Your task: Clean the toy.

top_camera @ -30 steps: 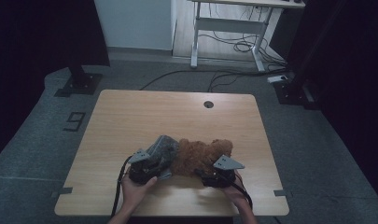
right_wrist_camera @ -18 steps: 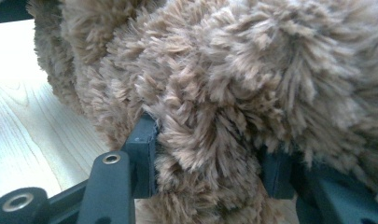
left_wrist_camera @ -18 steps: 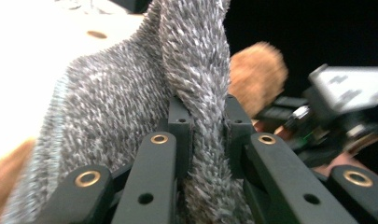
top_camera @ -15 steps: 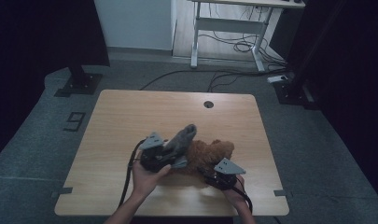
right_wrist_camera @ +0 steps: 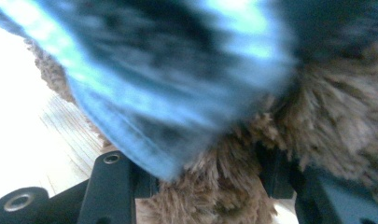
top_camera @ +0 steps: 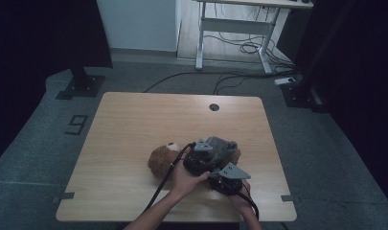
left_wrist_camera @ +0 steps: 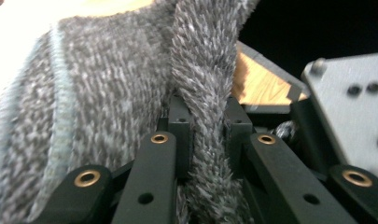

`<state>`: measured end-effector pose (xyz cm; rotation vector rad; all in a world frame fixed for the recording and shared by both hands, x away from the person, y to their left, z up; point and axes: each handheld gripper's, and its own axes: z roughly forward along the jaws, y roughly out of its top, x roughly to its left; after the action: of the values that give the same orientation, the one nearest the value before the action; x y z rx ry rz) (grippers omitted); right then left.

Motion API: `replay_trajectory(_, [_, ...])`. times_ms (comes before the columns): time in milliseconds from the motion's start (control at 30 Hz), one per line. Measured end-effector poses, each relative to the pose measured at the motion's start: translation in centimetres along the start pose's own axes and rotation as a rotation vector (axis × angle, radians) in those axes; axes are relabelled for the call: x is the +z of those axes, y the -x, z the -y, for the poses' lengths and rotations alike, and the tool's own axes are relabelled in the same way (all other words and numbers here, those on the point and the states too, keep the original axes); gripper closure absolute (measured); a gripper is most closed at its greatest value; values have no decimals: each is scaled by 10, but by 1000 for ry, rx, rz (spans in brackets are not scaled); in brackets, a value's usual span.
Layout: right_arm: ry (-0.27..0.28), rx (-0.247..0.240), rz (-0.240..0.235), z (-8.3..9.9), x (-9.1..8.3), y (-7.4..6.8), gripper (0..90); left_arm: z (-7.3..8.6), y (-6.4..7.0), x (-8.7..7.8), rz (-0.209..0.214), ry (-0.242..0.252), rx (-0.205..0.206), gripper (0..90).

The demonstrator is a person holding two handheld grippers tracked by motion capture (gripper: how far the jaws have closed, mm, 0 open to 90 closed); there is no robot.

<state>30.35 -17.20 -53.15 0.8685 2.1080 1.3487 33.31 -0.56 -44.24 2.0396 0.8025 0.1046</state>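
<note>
Left gripper fingers pinch the grey garment – right gripper fingers clamp the teddy bear, its head clear from above.

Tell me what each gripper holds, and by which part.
Left gripper pinches a fold of the grey knitted garment; right gripper clamps the teddy bear's brown fur.

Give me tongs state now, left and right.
Left tongs: shut on a fold of the grey knit garment.
Right tongs: shut on the brown teddy bear.
</note>
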Motion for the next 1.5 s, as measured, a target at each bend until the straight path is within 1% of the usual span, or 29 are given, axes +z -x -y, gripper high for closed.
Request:
replay_trajectory(100, [1,-2,2,0,-1,0,490,6,-6,-12,-25,2,0,778])
replay_trajectory(167, [0,5,0,0,-1,0,490,11,-13,-22,-29,13,-21,778])
replay_trajectory(233, [-3,1,1,0,-1,0,489,15,-20,-32,-41,29,-39,778])
replay_trajectory(300, [-4,6,3,0,-1,0,489,19,-27,-43,-57,46,-50,776])
replay_trajectory(333, [-6,9,4,0,-2,0,488,21,-32,-48,-73,51,-55,775])
replay_trajectory(400, [-6,12,11,0,-2,0,489,25,-44,-57,-97,49,-82,774])
replay_trajectory(467, [-7,17,9,0,-1,1,489,30,-56,-67,-100,61,-113,774])
replay_trajectory(533, [-7,22,8,0,-1,1,489,35,-63,-76,-96,70,-135,774])
replay_trajectory(600, [-7,24,10,-1,-1,0,489,39,-65,-82,-98,74,-133,775])
replay_trajectory(733, [-15,23,19,-1,-1,-1,490,45,-64,-94,-101,86,-125,775])
replay_trajectory(833, [-15,29,20,-1,-1,-1,491,46,-65,-106,-136,104,-117,772])
replay_trajectory(933, [-15,39,18,-1,-1,1,490,48,-73,-120,-172,118,-128,769])
replay_trajectory(1000, [-16,41,18,-1,-1,2,490,52,-80,-125,-198,116,-136,767])
replay_trajectory(1100, [-14,52,17,0,-1,3,490,62,-90,-127,-222,102,-164,767])
replay_trajectory(1200, [-11,54,16,1,-1,3,490,76,-100,-126,-222,93,-195,766])
replay_trajectory(1267, [-11,50,18,0,-1,3,490,81,-104,-127,-219,99,-216,765])
replay_trajectory(1333, [-11,50,19,0,-1,2,490,83,-108,-130,-223,107,-227,764])
replay_trajectory(1400, [-13,52,19,0,-1,3,490,81,-108,-134,-225,123,-231,766])
replay_trajectory(1433, [-13,54,18,1,-1,3,490,78,-107,-136,-221,131,-225,766])
replay_trajectory(1500, [-14,58,17,1,-1,4,489,70,-99,-136,-209,147,-204,767])
